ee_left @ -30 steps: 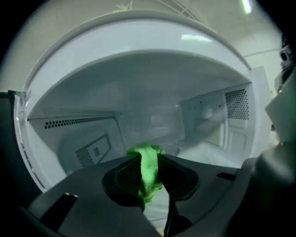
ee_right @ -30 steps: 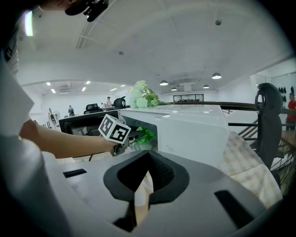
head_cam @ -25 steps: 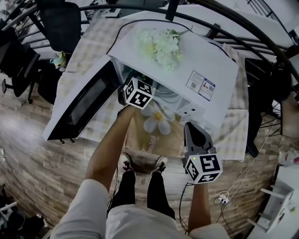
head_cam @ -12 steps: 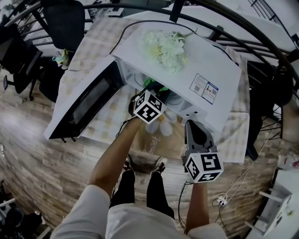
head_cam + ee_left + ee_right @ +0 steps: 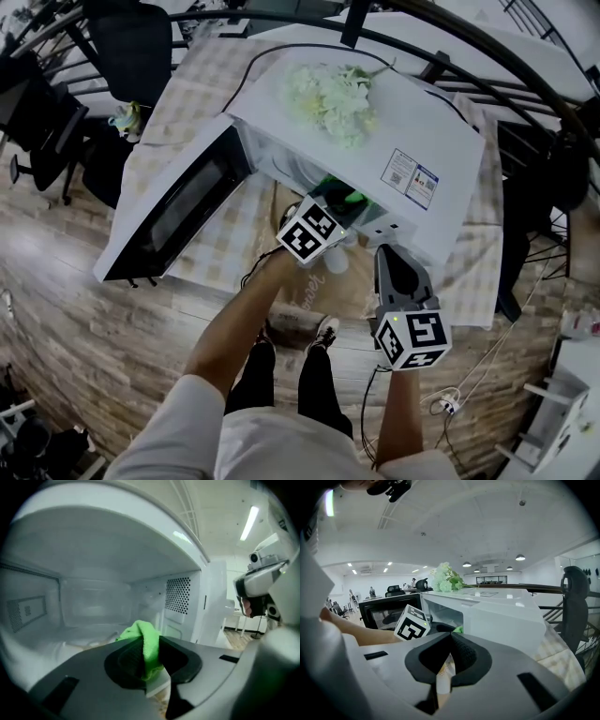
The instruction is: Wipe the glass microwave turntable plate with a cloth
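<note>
Inside the open microwave [image 5: 412,141], on the pale cavity floor, is where the glass turntable plate presumably lies, though its clear glass cannot be picked out with certainty. At the cavity mouth the green cloth [image 5: 140,632] is clamped between the jaws of the left gripper [image 5: 151,654], with a fold standing up past them. The right gripper [image 5: 451,644] hangs outside, below the oven's front, its jaws pressed together on nothing. The door [image 5: 178,211] stands swung wide. The step in hand looks like the reach-in to wipe. Next, the cloth needs lowering flat onto the plate and sweeping round under light pressure, with the jaws kept off the glass.
</note>
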Demonstrator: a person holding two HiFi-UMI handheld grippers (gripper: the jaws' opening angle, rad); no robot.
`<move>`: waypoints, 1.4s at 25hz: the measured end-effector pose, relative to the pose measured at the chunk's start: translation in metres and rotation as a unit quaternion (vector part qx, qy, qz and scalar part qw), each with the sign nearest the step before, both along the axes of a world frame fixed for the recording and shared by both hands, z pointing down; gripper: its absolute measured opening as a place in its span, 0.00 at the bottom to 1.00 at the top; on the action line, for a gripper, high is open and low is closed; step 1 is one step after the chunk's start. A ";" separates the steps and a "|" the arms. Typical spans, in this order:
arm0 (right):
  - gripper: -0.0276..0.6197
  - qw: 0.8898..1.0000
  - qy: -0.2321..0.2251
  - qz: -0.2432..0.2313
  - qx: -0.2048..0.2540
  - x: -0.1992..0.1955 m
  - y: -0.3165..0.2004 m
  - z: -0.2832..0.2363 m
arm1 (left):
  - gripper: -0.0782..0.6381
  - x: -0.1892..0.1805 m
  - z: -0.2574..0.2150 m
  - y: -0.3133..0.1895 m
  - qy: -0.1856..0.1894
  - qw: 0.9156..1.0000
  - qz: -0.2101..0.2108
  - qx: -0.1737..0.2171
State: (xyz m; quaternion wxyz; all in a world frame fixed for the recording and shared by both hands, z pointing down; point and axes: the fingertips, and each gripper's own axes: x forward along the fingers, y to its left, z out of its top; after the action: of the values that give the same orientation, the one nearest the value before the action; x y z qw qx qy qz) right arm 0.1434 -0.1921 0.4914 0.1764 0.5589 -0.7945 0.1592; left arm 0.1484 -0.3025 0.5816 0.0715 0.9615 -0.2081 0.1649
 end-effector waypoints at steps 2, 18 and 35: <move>0.06 1.000 -0.002 0.003 -0.002 0.002 0.002 0.002 | 0.24 -0.021 -0.010 -0.024 -0.001 0.998 -0.054 0.040; 0.06 1.000 0.013 0.019 -0.014 0.011 0.021 0.012 | 0.24 -0.094 0.035 -0.112 -0.193 0.963 -0.167 0.085; 0.06 1.000 0.005 0.012 -0.010 -0.006 0.025 0.002 | 0.24 -0.028 0.006 -0.007 -0.080 0.996 0.002 0.042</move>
State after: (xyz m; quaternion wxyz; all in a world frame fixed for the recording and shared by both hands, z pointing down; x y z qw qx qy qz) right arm 0.1378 -0.1668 0.4935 0.1842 0.5673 -0.7851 0.1670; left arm 0.1202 -0.3092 0.5875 0.0142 0.9478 -0.2179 0.2323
